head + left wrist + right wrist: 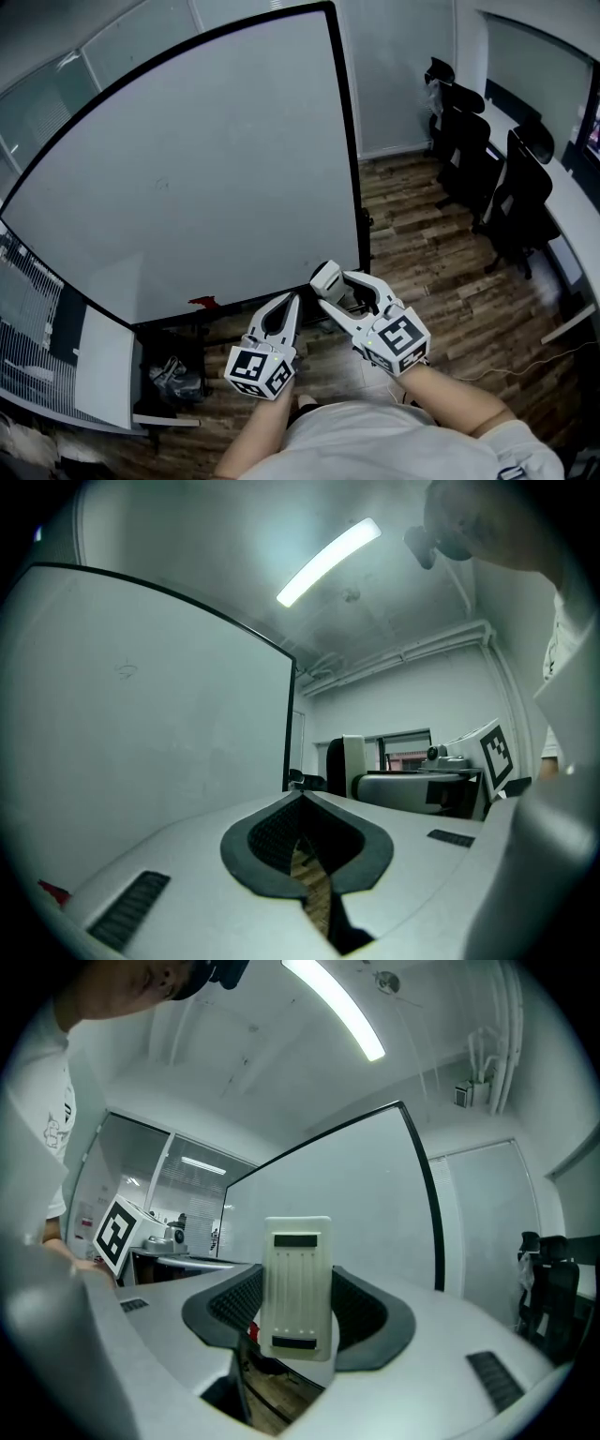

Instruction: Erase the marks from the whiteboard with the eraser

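Observation:
The whiteboard (206, 159) in its black frame fills the head view's left and looks almost clean, with only a faint small mark (159, 183). That mark (127, 670) also shows on the whiteboard (141, 724) in the left gripper view. My right gripper (339, 279) is low, near the board's bottom right corner, shut on a white eraser (298, 1283) that stands upright between its pads. The whiteboard (356, 1185) rises beyond it. My left gripper (292, 300) hangs beside it to the left, its jaws shut tip to tip with nothing held (300, 797).
A small red object (202, 302) lies at the board's lower edge. Black office chairs (487, 159) and a white desk (577, 216) stand at the right on the wooden floor (422, 253). A white panel (103, 366) and clutter (173, 375) sit at the lower left.

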`<state>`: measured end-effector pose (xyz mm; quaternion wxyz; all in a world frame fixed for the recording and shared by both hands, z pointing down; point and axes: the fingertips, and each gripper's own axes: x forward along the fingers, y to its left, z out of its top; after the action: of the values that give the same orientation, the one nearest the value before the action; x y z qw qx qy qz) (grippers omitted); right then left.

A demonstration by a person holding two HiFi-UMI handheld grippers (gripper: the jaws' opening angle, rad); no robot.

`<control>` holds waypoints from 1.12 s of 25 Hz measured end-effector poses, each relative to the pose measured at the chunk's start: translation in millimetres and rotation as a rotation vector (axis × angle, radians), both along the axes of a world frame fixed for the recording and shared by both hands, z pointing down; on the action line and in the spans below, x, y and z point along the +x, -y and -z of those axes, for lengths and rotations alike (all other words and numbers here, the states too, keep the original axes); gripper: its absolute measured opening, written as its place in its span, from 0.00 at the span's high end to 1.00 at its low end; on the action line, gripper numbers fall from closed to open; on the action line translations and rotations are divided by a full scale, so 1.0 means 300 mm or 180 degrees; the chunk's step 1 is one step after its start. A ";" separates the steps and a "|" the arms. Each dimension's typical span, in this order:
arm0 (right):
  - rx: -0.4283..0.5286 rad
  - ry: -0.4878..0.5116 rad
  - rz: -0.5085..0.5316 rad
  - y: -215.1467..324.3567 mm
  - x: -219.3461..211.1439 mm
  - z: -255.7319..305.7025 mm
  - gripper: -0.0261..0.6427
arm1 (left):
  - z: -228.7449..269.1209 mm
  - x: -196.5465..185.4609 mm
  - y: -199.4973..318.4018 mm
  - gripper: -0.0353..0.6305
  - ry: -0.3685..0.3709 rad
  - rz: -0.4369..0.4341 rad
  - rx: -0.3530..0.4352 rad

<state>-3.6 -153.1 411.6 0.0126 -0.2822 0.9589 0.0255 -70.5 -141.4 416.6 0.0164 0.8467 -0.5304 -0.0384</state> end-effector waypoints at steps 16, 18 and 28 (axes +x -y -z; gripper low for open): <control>0.0419 -0.0204 -0.0085 0.134 0.069 0.225 0.61 | 0.111 0.045 0.149 0.94 0.0172 -0.0359 -0.0061; 0.0529 -0.0310 -0.0102 0.148 0.078 0.250 0.61 | 0.121 0.049 0.173 0.94 0.0196 -0.0379 -0.0055; 0.1377 -0.1086 -0.0192 0.270 0.048 0.454 0.61 | 0.196 0.026 0.247 0.94 0.0290 -0.0500 -0.0066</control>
<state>10.8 -234.1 275.2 -0.0899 -0.2930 0.9106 0.2772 -62.7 -215.3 357.8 0.0040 0.8863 -0.4630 0.0071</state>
